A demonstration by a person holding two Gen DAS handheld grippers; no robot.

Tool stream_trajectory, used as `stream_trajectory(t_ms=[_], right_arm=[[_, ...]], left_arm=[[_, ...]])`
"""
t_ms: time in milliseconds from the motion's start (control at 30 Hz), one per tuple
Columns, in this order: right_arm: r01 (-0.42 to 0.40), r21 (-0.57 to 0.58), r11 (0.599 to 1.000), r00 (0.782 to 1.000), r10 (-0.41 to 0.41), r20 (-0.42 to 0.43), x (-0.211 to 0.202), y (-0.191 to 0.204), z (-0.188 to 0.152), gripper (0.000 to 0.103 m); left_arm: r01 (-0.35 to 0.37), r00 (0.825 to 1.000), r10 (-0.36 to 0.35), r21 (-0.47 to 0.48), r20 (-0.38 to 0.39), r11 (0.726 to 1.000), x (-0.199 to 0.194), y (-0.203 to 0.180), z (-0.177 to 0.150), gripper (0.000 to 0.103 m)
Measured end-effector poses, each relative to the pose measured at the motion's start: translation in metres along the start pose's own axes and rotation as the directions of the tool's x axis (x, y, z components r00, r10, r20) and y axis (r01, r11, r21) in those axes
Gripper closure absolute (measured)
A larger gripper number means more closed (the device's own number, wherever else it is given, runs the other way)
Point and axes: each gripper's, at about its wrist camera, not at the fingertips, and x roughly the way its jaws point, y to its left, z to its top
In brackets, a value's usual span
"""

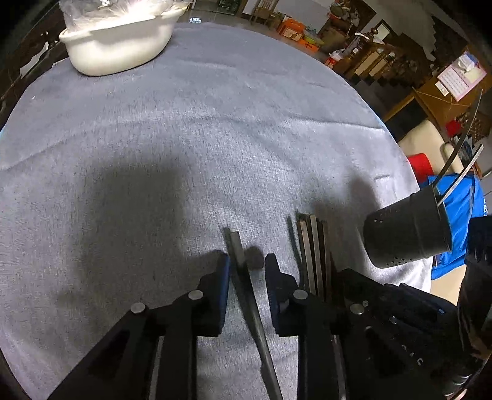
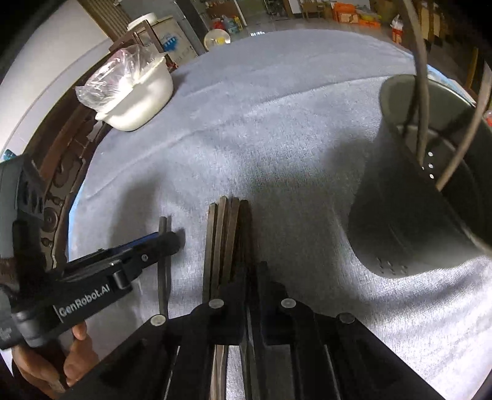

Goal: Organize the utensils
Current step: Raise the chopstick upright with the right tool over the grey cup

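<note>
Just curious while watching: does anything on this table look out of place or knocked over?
One chopstick lies apart from the bundle. The black holder looks tilted, though the lens may exaggerate that.

- A lived-in home: a round table under a grey cloth, tiled floor beyond.
- Carved wooden furniture and a desk calendar far right.
- Orange boxes stacked far back.

L gripper low, jaws apart; R gripper — jaws nearly closed.
</note>
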Motion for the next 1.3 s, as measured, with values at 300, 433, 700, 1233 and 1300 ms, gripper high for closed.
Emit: stream_trajectory(t_ms=[300,433,700,1233,1300], right_arm=[[0.028,0.048,0.998,1.0,-0.029,0.011,-0.014,-0.021,-0.014,0.092],[-0.027,0.076,0.997,0.999,0.024,0.038,-0.022,-0.026,-0.015,0.091],[0.025,0.089,0.996,0.999,-0.023,-0.026,-0.003,-0.019,0.005,0.091],[-0.075,-0.003,0.997,0.989,0.075,0.127,-0.052,-0.01,0.001,0.095],[-0.11,-0.024,0.994,0.98,0.112,0.165,-0.068,-0.011,-0.002,0.095]], left_arm=[[-0.002,1.0,0.001,0.049,0.027,0.999,-0.005,-0.003,-0.003,0.092],[0.006,1.0,-0.008,0.066,0.028,0.998,-0.009,-0.004,-0.001,0.092],[-0.017,1.0,0.018,0.047,-0.025,0.999,-0.001,0.002,0.004,0.091],[0.013,0.997,-0.012,-0.02,0.075,1.0,-0.029,0.011,0.004,0.093],[0.016,0.993,-0.015,-0.012,0.117,1.0,-0.047,0.005,0.003,0.094]])
